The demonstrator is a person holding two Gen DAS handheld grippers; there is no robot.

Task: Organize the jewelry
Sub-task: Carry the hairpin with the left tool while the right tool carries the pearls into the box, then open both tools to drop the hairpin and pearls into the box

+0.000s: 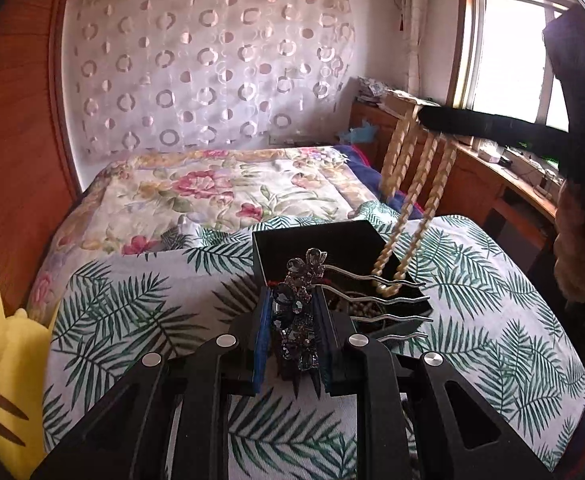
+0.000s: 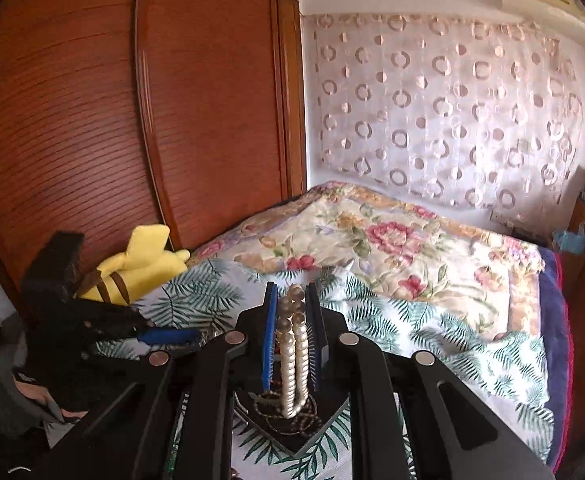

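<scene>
Clamping jeweled hair comb (image 1: 296,316), left claw (image 1: 295,344); right claw (image 2: 292,332) grips pearl necklace (image 2: 292,364) above box (image 1: 332,240).

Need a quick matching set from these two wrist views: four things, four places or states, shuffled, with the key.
Things:
1. jewelled hair comb
2. pearl necklace
3. black box
4. yellow plush toy

Places or states:
A. open, on the palm-leaf cloth
B. clamped in the left gripper, metal prongs pointing right
C. by the wooden wardrobe, at the bed's edge
D. pinched in the right gripper, strands hanging down to the box

Pairs: 1-B, 2-D, 3-A, 4-C
</scene>
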